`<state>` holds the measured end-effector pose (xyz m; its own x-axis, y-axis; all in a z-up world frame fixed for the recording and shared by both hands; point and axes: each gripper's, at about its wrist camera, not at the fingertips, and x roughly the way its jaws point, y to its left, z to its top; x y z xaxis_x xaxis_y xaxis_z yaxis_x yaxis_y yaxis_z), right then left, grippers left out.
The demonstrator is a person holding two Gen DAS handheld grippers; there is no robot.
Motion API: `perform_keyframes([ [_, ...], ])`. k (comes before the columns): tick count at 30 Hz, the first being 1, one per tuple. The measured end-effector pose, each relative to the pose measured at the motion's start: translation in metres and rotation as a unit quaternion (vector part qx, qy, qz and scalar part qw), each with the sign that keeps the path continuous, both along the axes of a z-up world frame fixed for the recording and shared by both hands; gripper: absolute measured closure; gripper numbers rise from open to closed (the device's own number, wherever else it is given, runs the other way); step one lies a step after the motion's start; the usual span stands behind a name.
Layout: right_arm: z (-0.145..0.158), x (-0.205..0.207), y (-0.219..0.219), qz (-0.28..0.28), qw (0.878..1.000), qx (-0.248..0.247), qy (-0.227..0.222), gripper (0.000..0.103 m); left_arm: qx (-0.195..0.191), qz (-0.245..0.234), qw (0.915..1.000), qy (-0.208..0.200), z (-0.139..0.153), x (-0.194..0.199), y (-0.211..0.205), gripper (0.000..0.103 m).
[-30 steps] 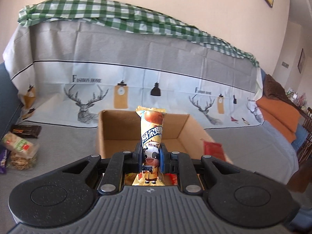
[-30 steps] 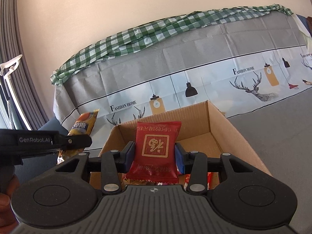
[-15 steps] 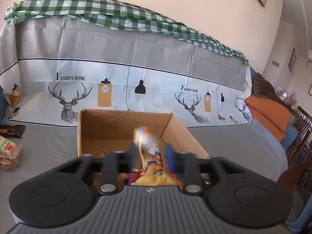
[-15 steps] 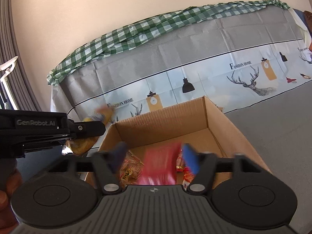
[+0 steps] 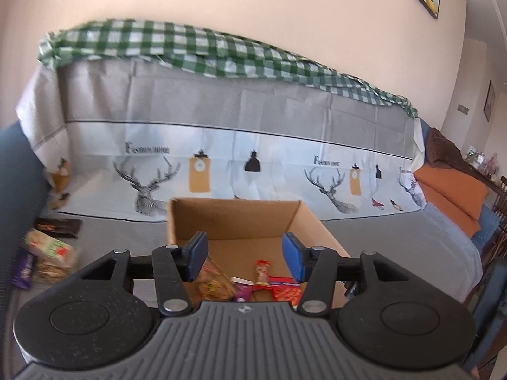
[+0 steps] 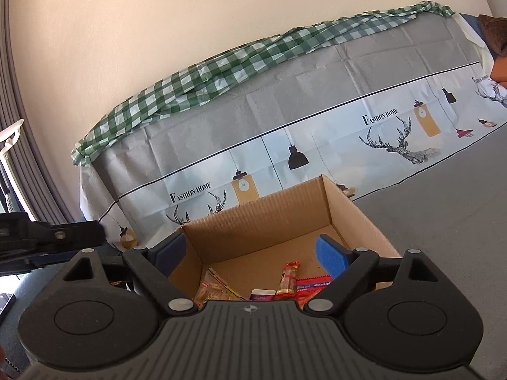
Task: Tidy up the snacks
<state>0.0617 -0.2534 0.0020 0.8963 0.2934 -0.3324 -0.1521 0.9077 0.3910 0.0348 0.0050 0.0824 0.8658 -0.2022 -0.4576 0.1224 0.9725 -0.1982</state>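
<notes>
Brown corrugated cardboard box [image 5: 236,221] lies under the left gripper [image 5: 244,258], whose blue-padded jaws are opening with nothing between them; bright foil snack packets [image 5: 269,285] lie inside. Next comes fetching the loose packets [image 5: 47,253] on the grey cover.

From the right wrist, the right gripper [image 6: 250,253] is spreading wide and empty over the same box; the release step looks done.

Between your fingers sat a matt, ribbed cardboard box [image 6: 285,221] holding glossy foil wrappers [image 5: 282,288]; beyond them hung a creased printed cloth [image 5: 253,133] under checked fabric [image 5: 190,47].
</notes>
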Motion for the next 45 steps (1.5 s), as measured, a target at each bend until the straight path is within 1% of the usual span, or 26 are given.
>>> perform_keyframes([
  [1, 0.0, 0.0, 0.001, 0.0, 1.0, -0.001, -0.002, 0.013, 0.0, -0.002, 1.0, -0.001, 0.006, -0.004, 0.004, 0.045],
  [2, 0.001, -0.001, 0.002, 0.0, 1.0, -0.003, -0.005, 0.013, 0.0, -0.007, 1.0, 0.001, 0.012, -0.006, 0.007, 0.042],
  [5, 0.003, -0.003, 0.007, 0.004, 1.0, -0.011, -0.012, 0.012, 0.008, -0.029, 0.9993, 0.024, 0.031, -0.011, 0.01, 0.041],
  [8, 0.004, -0.007, 0.011, 0.008, 1.0, -0.02, -0.02, 0.012, -0.008, -0.042, 0.9986, 0.031, 0.064, -0.021, 0.016, 0.041],
  [13, 0.008, -0.02, 0.012, 0.006, 0.999, -0.026, -0.036, 0.011, -0.019, -0.054, 0.9982, 0.014, 0.125, -0.048, 0.008, 0.039],
  [14, 0.009, -0.022, 0.013, 0.006, 0.999, -0.026, -0.039, 0.011, -0.021, -0.056, 0.9982, 0.007, 0.136, -0.054, 0.004, 0.036],
  [15, 0.01, -0.025, 0.013, 0.006, 0.999, -0.026, -0.041, 0.01, -0.023, -0.056, 0.9982, -0.003, 0.145, -0.06, 0.001, 0.031],
  [16, 0.01, -0.028, 0.012, 0.007, 0.999, -0.027, -0.044, 0.01, -0.027, -0.053, 0.9981, -0.011, 0.151, -0.065, -0.002, 0.029],
  [19, 0.011, -0.035, 0.013, 0.009, 0.998, -0.031, -0.049, 0.01, -0.05, -0.05, 0.9974, -0.017, 0.16, -0.073, -0.012, 0.028],
  [20, 0.012, -0.037, 0.014, 0.008, 0.998, -0.034, -0.052, 0.01, -0.054, -0.048, 0.9972, -0.02, 0.159, -0.075, -0.015, 0.028],
  [22, 0.014, -0.04, 0.014, 0.008, 0.997, -0.041, -0.057, 0.01, -0.05, -0.042, 0.9976, -0.022, 0.152, -0.074, -0.021, 0.028],
  [25, 0.015, -0.042, 0.009, 0.005, 0.998, -0.039, -0.057, 0.01, -0.053, -0.029, 0.9981, -0.008, 0.134, -0.067, -0.024, 0.033],
  [28, 0.015, -0.041, 0.005, -0.004, 0.999, -0.024, -0.049, 0.01, -0.061, -0.029, 0.9977, -0.005, 0.116, -0.06, -0.026, 0.053],
  [29, 0.014, -0.039, 0.004, -0.007, 0.999, -0.019, -0.045, 0.01, -0.059, -0.023, 0.9979, -0.015, 0.111, -0.059, -0.025, 0.067],
  [30, 0.014, -0.039, 0.004, -0.01, 0.999, -0.015, -0.041, 0.01, -0.054, -0.017, 0.9981, -0.027, 0.105, -0.059, -0.024, 0.073],
  [31, 0.015, -0.038, 0.004, -0.01, 0.999, -0.012, -0.038, 0.01, -0.05, -0.013, 0.998, -0.036, 0.099, -0.057, -0.021, 0.074],
  [32, 0.015, -0.038, 0.005, -0.01, 0.999, -0.01, -0.035, 0.01, -0.05, -0.009, 0.9978, -0.042, 0.093, -0.054, -0.015, 0.079],
  [33, 0.015, -0.038, 0.007, -0.009, 0.999, -0.01, -0.033, 0.01, -0.05, -0.003, 0.9978, -0.043, 0.085, -0.05, -0.009, 0.081],
  [35, 0.019, -0.037, 0.011, -0.002, 0.999, -0.012, -0.035, 0.01, -0.043, 0.014, 0.9983, -0.037, 0.066, -0.039, 0.007, 0.081],
  [38, 0.023, -0.035, 0.021, 0.012, 0.999, -0.025, -0.032, 0.021, -0.036, 0.039, 0.9986, -0.008, 0.031, -0.018, 0.038, 0.081],
  [40, 0.026, -0.032, 0.028, 0.024, 0.999, -0.032, -0.028, 0.036, -0.023, 0.054, 0.9983, 0.009, 0.007, -0.005, 0.059, 0.081],
  [41, 0.027, -0.031, 0.032, 0.03, 0.999, -0.035, -0.026, 0.04, -0.011, 0.06, 0.998, 0.015, -0.006, -0.001, 0.07, 0.081],
  [42, 0.028, -0.03, 0.035, 0.036, 0.998, -0.038, -0.022, 0.049, 0.007, 0.063, 0.9978, 0.018, -0.018, 0.003, 0.078, 0.081],
  [43, 0.029, -0.029, 0.038, 0.041, 0.998, -0.039, -0.019, 0.053, 0.036, 0.065, 0.9971, 0.016, -0.029, 0.005, 0.086, 0.081],
  [45, 0.031, -0.029, 0.046, 0.052, 0.998, -0.044, -0.013, 0.057, 0.102, 0.055, 0.9932, 0.003, -0.052, 0.006, 0.097, 0.081],
])
